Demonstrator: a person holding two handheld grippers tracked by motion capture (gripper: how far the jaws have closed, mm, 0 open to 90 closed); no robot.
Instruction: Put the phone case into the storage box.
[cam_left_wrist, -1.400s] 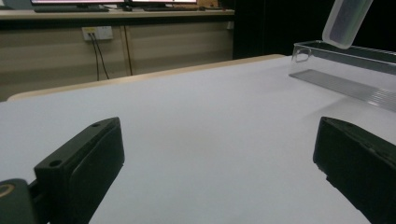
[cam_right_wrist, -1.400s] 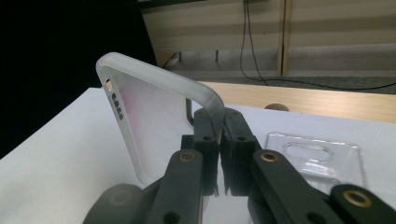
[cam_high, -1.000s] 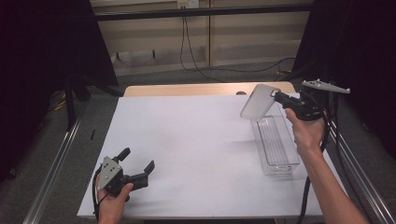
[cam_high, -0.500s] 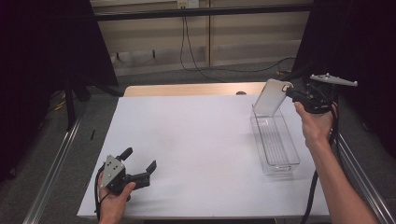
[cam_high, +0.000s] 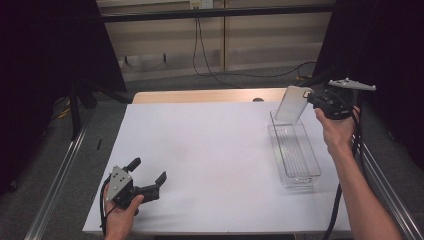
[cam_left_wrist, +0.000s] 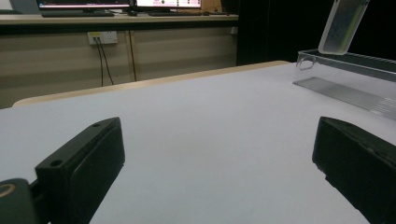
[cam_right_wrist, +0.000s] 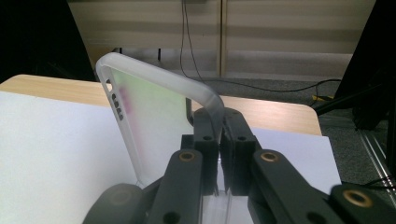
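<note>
- One translucent phone case (cam_high: 294, 105) hangs above the far end of the clear tray (cam_high: 310, 176), its long axis nearly upright and tilted a little, lower end toward the tray.
- The right gripper (cam_high: 314, 98) has its jaws pressed together on the case's edge.
- One clear tray lies lengthwise near the white table (cam_high: 210, 150)'s right edge.
- The left gripper (cam_high: 148, 176), well apart from the tray, rests on the table, jaws spread wide and holding nothing.
</note>
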